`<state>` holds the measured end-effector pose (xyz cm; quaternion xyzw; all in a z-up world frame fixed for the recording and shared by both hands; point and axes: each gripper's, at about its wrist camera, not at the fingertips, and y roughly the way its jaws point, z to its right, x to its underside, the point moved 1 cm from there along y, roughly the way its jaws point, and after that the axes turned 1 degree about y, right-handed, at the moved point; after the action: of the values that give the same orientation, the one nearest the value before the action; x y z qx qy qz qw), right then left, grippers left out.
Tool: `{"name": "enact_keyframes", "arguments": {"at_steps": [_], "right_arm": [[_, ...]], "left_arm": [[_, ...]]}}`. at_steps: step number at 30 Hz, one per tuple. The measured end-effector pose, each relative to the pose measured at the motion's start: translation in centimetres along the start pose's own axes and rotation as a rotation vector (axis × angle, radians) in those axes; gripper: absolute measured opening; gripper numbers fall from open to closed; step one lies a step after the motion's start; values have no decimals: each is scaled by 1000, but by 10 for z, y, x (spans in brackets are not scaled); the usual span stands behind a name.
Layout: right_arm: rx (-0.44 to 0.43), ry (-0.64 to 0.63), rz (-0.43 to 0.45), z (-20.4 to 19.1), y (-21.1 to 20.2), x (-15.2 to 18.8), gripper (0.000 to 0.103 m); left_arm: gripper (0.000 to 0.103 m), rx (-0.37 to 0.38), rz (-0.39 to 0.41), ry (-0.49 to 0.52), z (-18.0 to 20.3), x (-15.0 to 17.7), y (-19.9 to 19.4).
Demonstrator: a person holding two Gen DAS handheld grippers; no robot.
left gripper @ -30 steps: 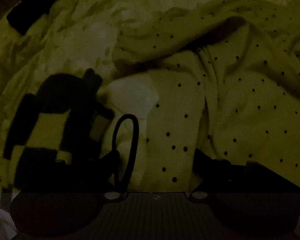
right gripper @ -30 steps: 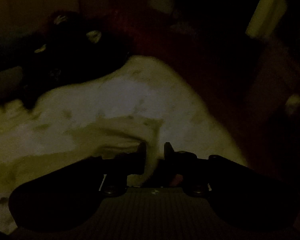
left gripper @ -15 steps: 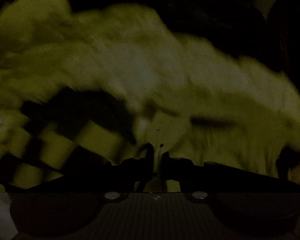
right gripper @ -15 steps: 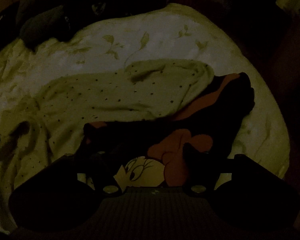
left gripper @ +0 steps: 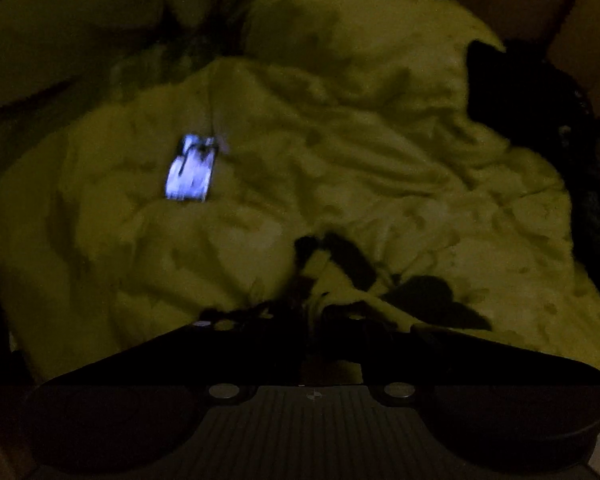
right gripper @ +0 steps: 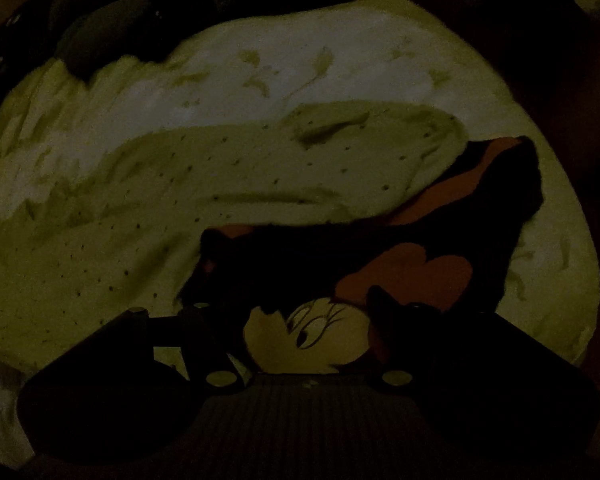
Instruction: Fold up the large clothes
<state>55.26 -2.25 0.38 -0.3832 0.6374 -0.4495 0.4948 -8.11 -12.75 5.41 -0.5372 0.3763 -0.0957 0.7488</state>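
The scene is very dark. In the right wrist view a pale polka-dotted garment (right gripper: 260, 184) lies crumpled across the bed. It overlaps a dark garment with a cartoon mouse face (right gripper: 324, 332). My right gripper (right gripper: 300, 312) hovers open just above that face, one finger on each side, gripping nothing. In the left wrist view my left gripper (left gripper: 313, 312) points down at rumpled yellowish bedding (left gripper: 380, 184). Its jaws are opening. The dark fingers look close together with a thin pale strip between them. Blur hides whether any cloth is pinched.
A lit phone screen (left gripper: 190, 168) rests on the bedding left of centre. Dark clothes are heaped at the bed's right edge (left gripper: 512, 92) and at the far left (right gripper: 100, 32). The floral sheet (right gripper: 300, 68) ends at a rounded edge, with dark room beyond.
The left view swung from the dotted garment and a checkered cloth to bare bedding with the phone, its jaws coming in from wide. The right gripper let go of pale cloth and opened over the cartoon garment.
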Motion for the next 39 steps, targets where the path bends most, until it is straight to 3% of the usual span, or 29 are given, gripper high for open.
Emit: {"name": "enact_keyframes", "arguments": {"at_steps": [1,2,8,12,15,17,25,28,33,37,39], "right_arm": [[-1,-9,-8,-2,1,1,70],[-1,-17,-15,-4,2,3,71],[-27,-68,-47,-12,2,14,74],[-62,-95,-59,-9,-3,26,76],[-79,-120,-75,-4,-6,40,76],[-84,-136,-97,1,-6,54,76],[-118,-156,-202,15,-1,105,76],[-149,-218,-239,6,3,117,76],[-183,-324,-320,-13,19,134,75],[-157,-374,-401,-20,41,150,71],[-168,-370,-431,-25,52,158,71]], "left_arm": [[100,-2,-19,6,1,2,6],[103,-19,-29,18,4,7,6],[103,-34,-8,157,13,16,2],[103,-29,40,133,-4,17,-16],[103,33,107,102,-20,28,-40],[103,71,130,174,-23,47,-54],[103,170,-66,503,-2,158,-44],[103,194,-89,639,21,193,-25],[103,151,-66,793,49,218,12],[103,179,-101,885,65,223,32],[103,174,-159,948,73,229,41]]}}
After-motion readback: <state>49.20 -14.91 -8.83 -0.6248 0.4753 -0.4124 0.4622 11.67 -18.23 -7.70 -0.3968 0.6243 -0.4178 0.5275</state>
